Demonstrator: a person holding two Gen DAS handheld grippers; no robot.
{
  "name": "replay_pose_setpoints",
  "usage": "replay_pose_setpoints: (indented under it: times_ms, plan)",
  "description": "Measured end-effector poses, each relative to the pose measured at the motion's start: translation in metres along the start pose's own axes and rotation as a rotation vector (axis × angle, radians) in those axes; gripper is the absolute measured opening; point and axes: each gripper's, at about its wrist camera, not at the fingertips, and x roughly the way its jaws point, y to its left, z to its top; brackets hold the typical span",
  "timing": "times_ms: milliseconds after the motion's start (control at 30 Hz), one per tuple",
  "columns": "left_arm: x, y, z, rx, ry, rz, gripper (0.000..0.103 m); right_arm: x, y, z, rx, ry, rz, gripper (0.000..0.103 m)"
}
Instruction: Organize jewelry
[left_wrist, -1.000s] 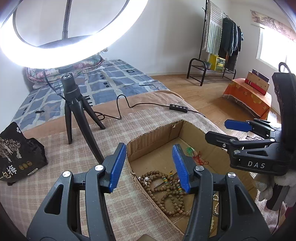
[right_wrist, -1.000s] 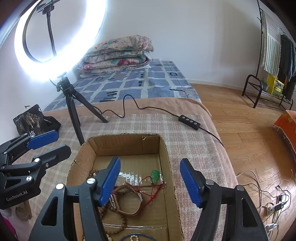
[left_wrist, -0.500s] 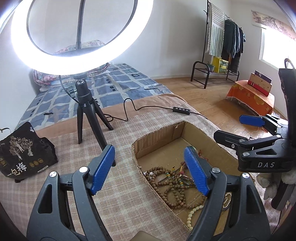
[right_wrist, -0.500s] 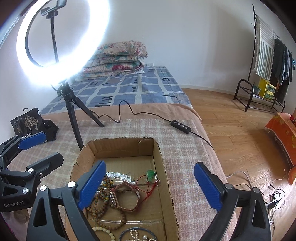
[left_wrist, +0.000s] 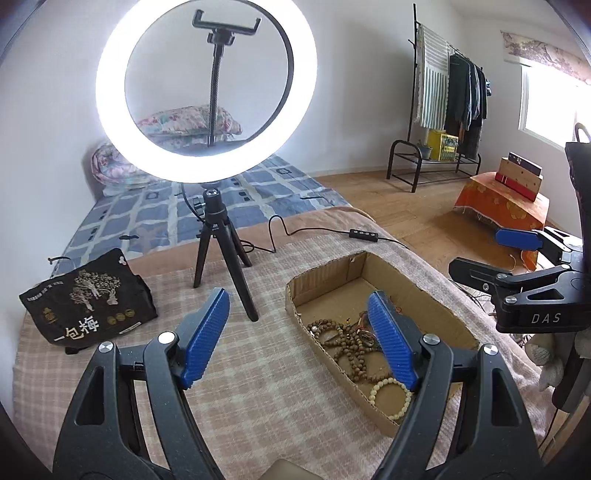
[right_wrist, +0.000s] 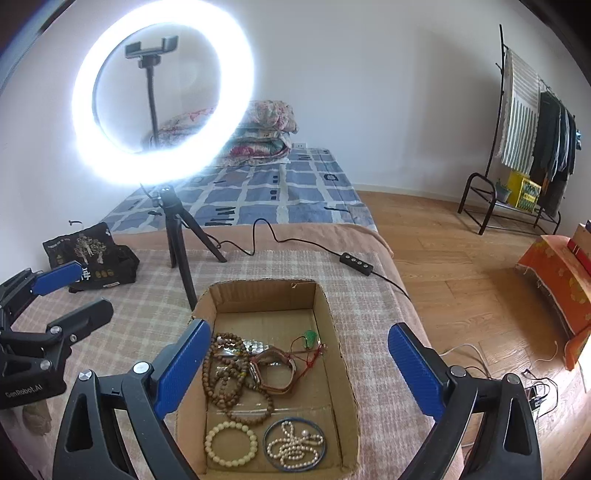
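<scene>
checked blanket (right_wrist: 125, 314) under cardboard box (right_wrist: 266, 291), tripod (right_wrist: 177, 236)

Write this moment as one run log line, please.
left gripper: open, empty | right gripper: open, empty | jewelry: in cardboard box

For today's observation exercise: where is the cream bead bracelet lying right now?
In the right wrist view, the cream bead bracelet lies in the near left corner of the cardboard box, beside the pearl strand inside the blue bangle, below the brown bead strings.
</scene>
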Motion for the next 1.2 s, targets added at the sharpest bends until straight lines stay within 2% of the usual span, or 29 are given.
replay_pose_setpoints:
  times_ms: [267, 367, 433, 700, 867, 1067, 1200]
  plan:
    - [-0.071, 0.000, -0.007, 0.025, -0.047, 0.025, 0.081, -0.063, 0.017, -0.006, -0.015, -0.049, 0.008, 0.103]
    - [-0.096, 0.002, -0.011, 0.005, -0.062, 0.030, 0.092, -0.085, 0.024, -0.011, -0.026, -0.066, 0.006, 0.103]
    - [-0.115, 0.004, -0.015, -0.011, -0.073, 0.036, 0.093, -0.097, 0.029, -0.015, -0.032, -0.072, 0.006, 0.103]
    - [-0.174, 0.004, -0.029, -0.009, -0.090, 0.084, 0.094, -0.140, 0.041, -0.038, -0.049, -0.077, 0.002, 0.103]
    - [-0.203, 0.004, -0.036, 0.000, -0.093, 0.110, 0.102, -0.164, 0.044, -0.053, -0.073, -0.087, -0.029, 0.103]
    - [-0.232, 0.007, -0.051, 0.007, -0.099, 0.190, 0.103, -0.186, 0.048, -0.068, -0.116, -0.090, -0.053, 0.103]
    - [-0.238, 0.008, -0.059, -0.007, -0.069, 0.197, 0.103, -0.197, 0.046, -0.073, -0.101, -0.099, -0.054, 0.103]
